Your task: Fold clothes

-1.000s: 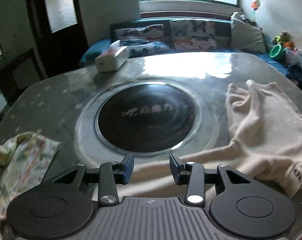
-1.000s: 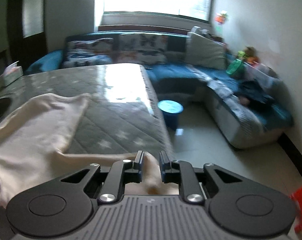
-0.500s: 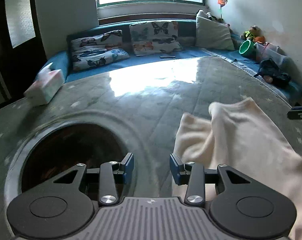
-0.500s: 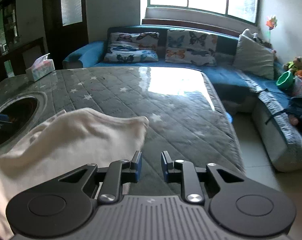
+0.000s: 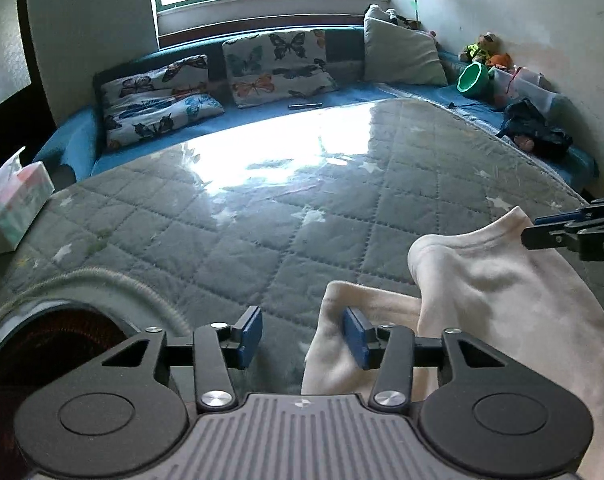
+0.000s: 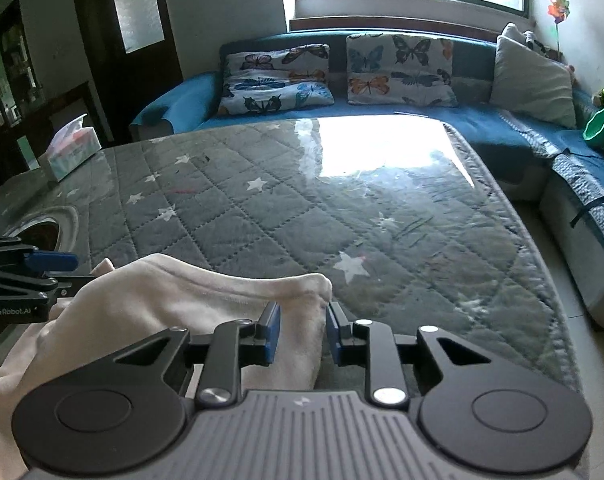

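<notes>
Cloth in a doubled heap now: cream garment (image 5: 501, 300) lying on the near right part of the quilted grey tabletop (image 5: 302, 208), one layer thrown over another, a rounded fold raised at the far edge. Spread flat and wide a second ago; since gathered over onto itself.

Left claw (image 5: 300, 336) held low over the tabletop at the garment's left edge. Jaws set moderately wide, just been opening, wider than half a second ago. Cloth edge reaching partway into the gap beside the right-hand pad, not pinched, bare tabletop under the rest of the gap.

Right claw (image 6: 302, 334) at the garment's right corner. Jaws narrow, just been opening, wider than a second ago. Strip of cloth standing between the pads, a dark sliver left against the right-hand pad, so no squeeze visible.

Both views swung since a second ago. Dark round inset (image 5: 54, 340), then central in the left view, now down in the lower left corner, with the tissue box (image 5: 14, 196) at the far left edge. Right view, then over the tabletop's edge toward the floor, now straight across the tabletop to the blue sofa (image 6: 441, 120).
</notes>
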